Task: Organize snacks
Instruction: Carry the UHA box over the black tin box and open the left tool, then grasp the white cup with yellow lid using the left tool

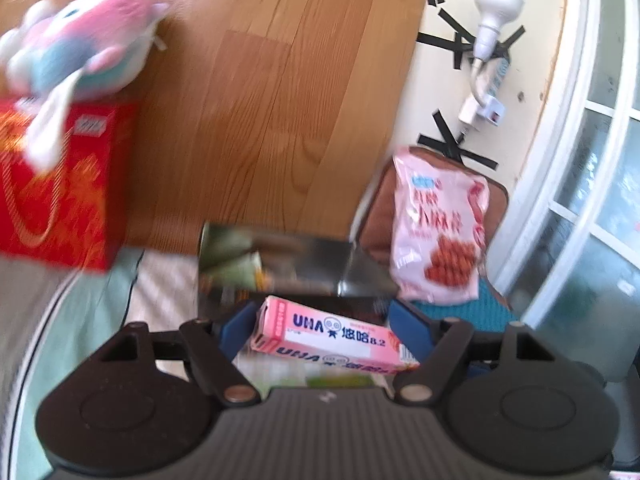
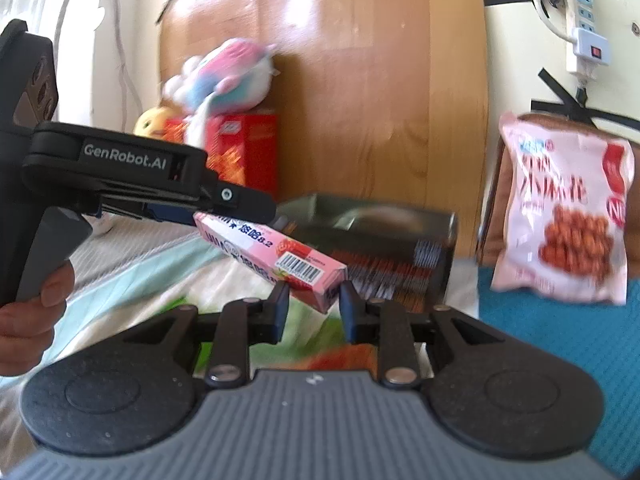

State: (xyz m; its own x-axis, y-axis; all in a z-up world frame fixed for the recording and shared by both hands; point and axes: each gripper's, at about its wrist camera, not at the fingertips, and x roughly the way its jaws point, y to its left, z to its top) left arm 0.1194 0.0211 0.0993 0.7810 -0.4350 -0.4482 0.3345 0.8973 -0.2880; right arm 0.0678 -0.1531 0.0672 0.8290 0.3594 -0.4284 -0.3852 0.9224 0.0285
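Note:
A pink UHA candy box hangs in the air, held between both grippers. In the left wrist view my left gripper has its blue pads against the two ends of the box, jaws wide. In the right wrist view my right gripper is shut narrowly on the near barcode end of the same box. The left gripper reaches in from the left over the box's far end. A pink snack bag leans upright at the right. Behind the candy box stands a dark printed box.
A red box with a pink-and-blue plush toy on top stands at the left, against a wooden board. A power strip is taped to the wall. Below lie a teal mat and patterned bedding. A person's hand grips the left handle.

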